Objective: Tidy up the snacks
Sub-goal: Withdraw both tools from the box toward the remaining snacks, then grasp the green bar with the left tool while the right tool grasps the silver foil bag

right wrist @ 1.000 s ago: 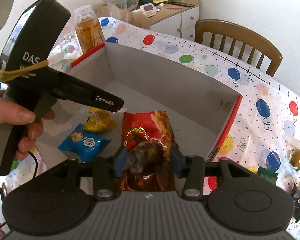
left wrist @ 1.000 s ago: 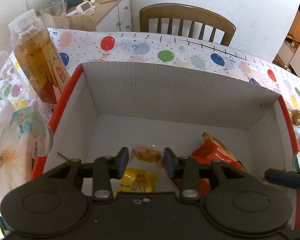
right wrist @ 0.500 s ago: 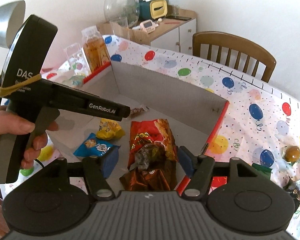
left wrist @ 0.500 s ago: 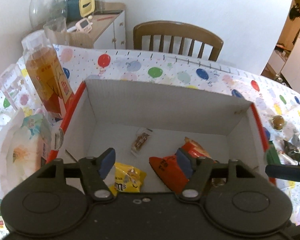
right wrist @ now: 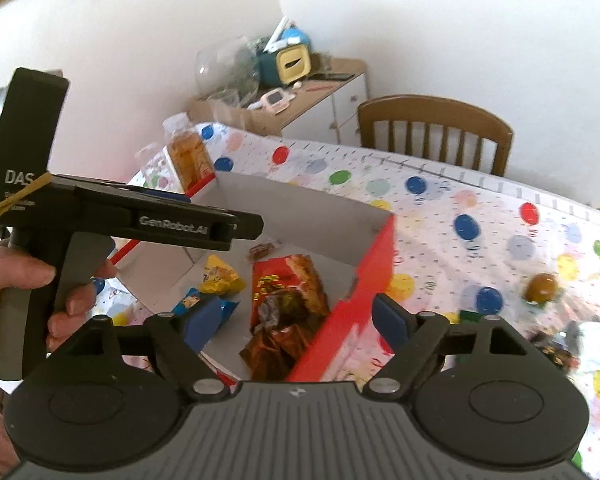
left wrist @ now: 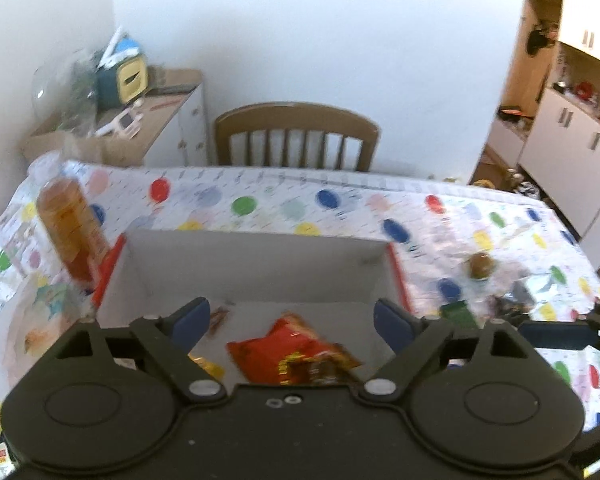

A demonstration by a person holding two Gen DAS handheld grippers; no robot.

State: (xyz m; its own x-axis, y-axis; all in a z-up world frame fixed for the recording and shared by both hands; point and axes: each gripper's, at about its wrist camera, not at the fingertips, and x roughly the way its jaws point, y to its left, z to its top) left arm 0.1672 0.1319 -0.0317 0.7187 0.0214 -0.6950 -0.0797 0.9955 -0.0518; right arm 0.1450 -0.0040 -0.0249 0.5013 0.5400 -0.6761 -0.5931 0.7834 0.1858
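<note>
1. Change: the left gripper (left wrist: 292, 320) and the right gripper (right wrist: 292, 320), both nearly closed over snacks 1 second ago, now stand with jaws spread wide and grip nothing. Both have lifted clear of the red-rimmed white cardboard box (right wrist: 376, 256).
2. Meaning: 2 releases appear complete; the delivered items lie on the box floor.
3. Box contents: red foil snack bag (right wrist: 288, 280), brown foil packet (right wrist: 274, 344), yellow candy pouch (right wrist: 220, 278), blue wrapped snack (right wrist: 204, 308), small brown bar (right wrist: 264, 250).
4. Remaining: a round brown-gold sweet (right wrist: 542, 286) and dark wrappers (left wrist: 516, 300) lie on the balloon-print tablecloth (right wrist: 480, 208) near the table's right edge, right of the box, ahead of the right gripper.
</note>
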